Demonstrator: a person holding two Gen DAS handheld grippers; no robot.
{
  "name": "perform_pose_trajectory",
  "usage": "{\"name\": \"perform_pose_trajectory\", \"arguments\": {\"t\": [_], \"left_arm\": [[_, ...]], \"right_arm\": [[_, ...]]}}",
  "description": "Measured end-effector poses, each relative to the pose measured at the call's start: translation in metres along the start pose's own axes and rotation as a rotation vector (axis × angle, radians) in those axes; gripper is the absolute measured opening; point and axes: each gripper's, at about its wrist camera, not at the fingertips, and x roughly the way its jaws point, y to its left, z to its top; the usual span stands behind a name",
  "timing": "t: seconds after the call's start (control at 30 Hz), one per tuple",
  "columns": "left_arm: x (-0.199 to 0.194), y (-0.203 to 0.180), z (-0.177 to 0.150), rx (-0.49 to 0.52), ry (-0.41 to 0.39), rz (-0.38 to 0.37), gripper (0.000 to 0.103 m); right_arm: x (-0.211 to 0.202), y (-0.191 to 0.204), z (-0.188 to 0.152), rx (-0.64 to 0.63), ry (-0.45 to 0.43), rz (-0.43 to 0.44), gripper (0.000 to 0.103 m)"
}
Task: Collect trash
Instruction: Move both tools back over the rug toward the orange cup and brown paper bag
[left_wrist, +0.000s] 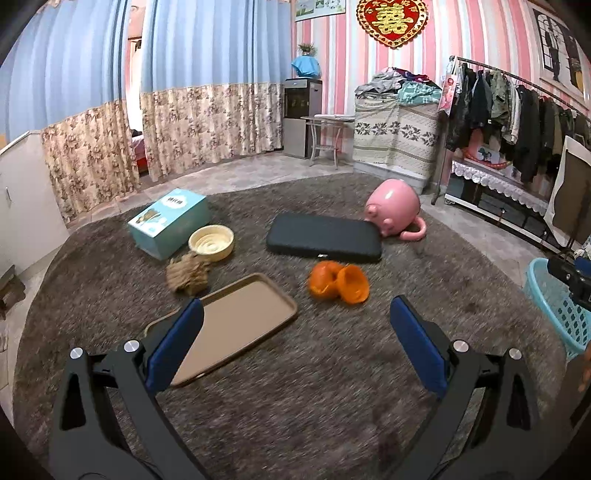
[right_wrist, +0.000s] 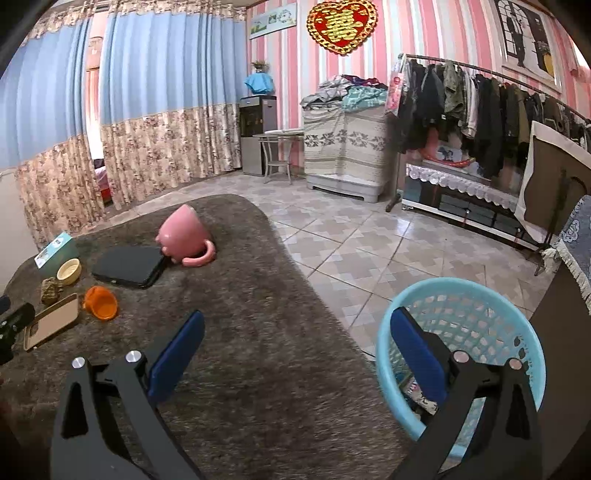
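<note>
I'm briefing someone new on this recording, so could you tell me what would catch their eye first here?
Probably the pink pig-shaped mug tipped on its side at the far edge of the brown rug, touching the black pad. Next, the orange peel just in front of that pad, and the light-blue basket on the tiles beside the rug.

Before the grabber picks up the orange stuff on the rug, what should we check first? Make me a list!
1. Left tool open: ok, its jaws stand wide apart with nothing between them.
2. Right tool free: ok, open and holding nothing.
3. Orange peel reachable: ok, it lies on the rug ahead of the left tool, nothing on top of it.
4. Peel clear of neighbours: ok, it lies apart from the black pad and the brown tray.
5. Blue basket ready: ok, upright on the floor beside the rug, mouth open.
6. Room in the basket: cannot tell, only a bit of its contents shows.
</note>
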Motion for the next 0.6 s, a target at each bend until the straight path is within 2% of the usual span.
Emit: {"name": "perform_pose_trajectory", "arguments": {"t": [0.47,0.6], "left_arm": [[-0.018,0.032,-0.006,0.009,-0.049,0.039,0.097],[-0.014,0.047,-0.007,-0.025,-0.024,0.035,0.097]], "right_arm": [[0.006,0.02,-0.005,-0.038,0.027,0.031,0.099],[0.013,0.033,-0.01,-0.062,0.038,0.034,0.099]]}}
